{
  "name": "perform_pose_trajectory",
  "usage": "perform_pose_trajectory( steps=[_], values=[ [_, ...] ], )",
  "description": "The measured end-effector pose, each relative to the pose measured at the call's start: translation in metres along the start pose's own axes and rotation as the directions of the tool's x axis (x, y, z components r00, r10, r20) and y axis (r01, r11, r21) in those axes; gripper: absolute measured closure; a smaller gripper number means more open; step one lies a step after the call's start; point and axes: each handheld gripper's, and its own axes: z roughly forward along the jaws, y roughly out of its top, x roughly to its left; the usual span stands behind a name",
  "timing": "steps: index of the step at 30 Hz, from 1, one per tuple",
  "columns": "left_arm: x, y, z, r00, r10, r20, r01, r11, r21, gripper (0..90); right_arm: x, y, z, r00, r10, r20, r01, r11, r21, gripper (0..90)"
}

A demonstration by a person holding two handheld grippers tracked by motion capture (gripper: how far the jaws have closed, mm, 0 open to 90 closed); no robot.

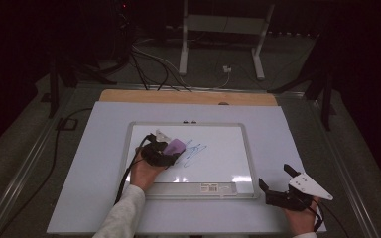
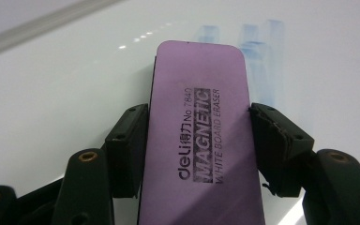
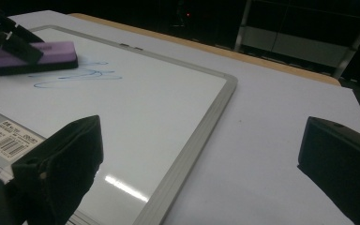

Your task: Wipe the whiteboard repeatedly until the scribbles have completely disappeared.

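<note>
Left gripper (image 1: pixel 164 151) is clamping the purple eraser (image 2: pixel 199 140) by its long sides, flat on the whiteboard (image 1: pixel 218 171). Wiping step is under way: blue scribble (image 1: pixel 193 151) is lying just ahead of the jaws, seemingly part-smeared. Next, sweeping forward across it. Right gripper (image 1: pixel 277 182) is resting spread and empty beside the frame.
</note>
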Motion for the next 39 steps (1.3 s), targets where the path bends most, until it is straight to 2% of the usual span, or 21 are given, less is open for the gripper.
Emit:
perform_pose_trajectory(
  steps=[2,4,6,8,11,15,20,22,23,24,25,27,30,33,35,36,37,38,39],
  values=[
    [-0.011,0.0,0.002,0.9987,0.027,0.042,-0.027,0.9996,0.002,41.7,0.0,0.0,0.0,1.0,-0.001,-0.001,0.001,1.0,0.0,0.8],
    [-0.021,0.001,0.003,0.9949,0.052,0.086,-0.053,0.9986,0.0,41.7,0.0,0.0,0.0,1.0,-0.002,-0.001,0.002,1.0,0.001,0.7],
    [-0.029,0.001,0.004,0.9923,0.079,0.095,-0.079,0.9969,-0.002,41.7,0.0,0.0,0.0,1.0,-0.003,-0.001,0.003,1.0,0.0,0.7],
    [-0.028,0.002,0.004,0.992,0.083,0.095,-0.083,0.9965,0.002,41.7,0.0,0.0,0.0,1.0,-0.001,0.0,0.001,1.0,0.0,0.7],
    [-0.019,0.002,0.003,0.9966,0.058,0.059,-0.059,0.9983,0.006,41.8,-0.001,0.0,-0.001,1.0,0.0,0.002,0.0,1.0,-0.001,0.7],
    [0.003,0.001,0.0,0.9999,0.008,-0.01,-0.008,0.9999,0.008,41.8,-0.001,0.0,-0.001,1.0,0.0,0.004,0.0,1.0,-0.001,0.8],
    [0.028,-0.003,-0.006,0.9952,-0.047,-0.086,0.047,0.9989,0.001,41.8,-0.002,0.0,-0.002,1.0,0.001,0.005,-0.001,1.0,-0.002,0.8],
    [0.036,-0.004,-0.007,0.9918,-0.079,-0.101,0.079,0.9969,-0.003,41.8,-0.002,0.0,-0.001,1.0,0.002,0.005,-0.002,1.0,-0.001,0.8],
    [0.037,-0.004,-0.007,0.9912,-0.093,-0.094,0.093,0.9956,-0.004,41.8,-0.001,0.0,-0.001,1.0,0.002,0.005,-0.002,1.0,-0.001,0.8],
    [0.037,-0.004,-0.007,0.9908,-0.096,-0.096,0.096,0.9954,-0.003,41.8,-0.001,0.0,-0.001,1.0,0.0,0.005,0.0,1.0,-0.001,0.8],
    [0.035,-0.004,-0.007,0.9903,-0.094,-0.102,0.094,0.9956,-0.004,41.8,-0.001,0.0,-0.001,1.0,0.0,0.004,0.0,1.0,0.0,0.8],
    [0.031,-0.003,-0.005,0.9931,-0.091,-0.073,0.091,0.9958,-0.004,41.8,0.0,0.0,0.0,1.0,-0.001,0.002,0.001,1.0,0.0,0.8],
    [0.016,0.0,0.0,0.9984,-0.05,-0.029,0.049,0.9988,-0.004,41.8,0.0,0.0,0.0,1.0,-0.002,0.002,0.002,1.0,0.002,0.8],
    [-0.005,0.005,0.006,0.9997,-0.002,0.024,0.002,1.0,-0.006,41.7,0.0,0.0,-0.001,1.0,-0.001,0.003,0.001,1.0,0.001,0.8],
    [-0.02,0.007,0.01,0.997,0.032,0.07,-0.031,0.9995,-0.005,41.7,-0.001,0.0,-0.001,1.0,0.0,0.004,0.0,1.0,0.0,0.8],
    [-0.028,0.008,0.011,0.9937,0.055,0.097,-0.055,0.9985,-0.005,41.7,-0.001,0.0,-0.001,1.0,0.0,0.005,0.0,1.0,0.0,0.8],
    [-0.036,0.009,0.012,0.9898,0.089,0.111,-0.089,0.996,-0.005,41.7,-0.001,0.0,-0.001,1.0,-0.001,0.005,0.001,1.0,0.0,0.8],
    [-0.041,0.01,0.013,0.9862,0.107,0.127,-0.107,0.9942,-0.006,41.7,-0.001,0.0,-0.001,1.0,-0.001,0.005,0.001,1.0,-0.001,0.8],
    [-0.044,0.011,0.014,0.9853,0.117,0.125,-0.118,0.9931,-0.002,41.7,-0.001,0.0,-0.001,1.0,-0.001,0.004,0.001,1.0,-0.002,0.8]
  ],
)
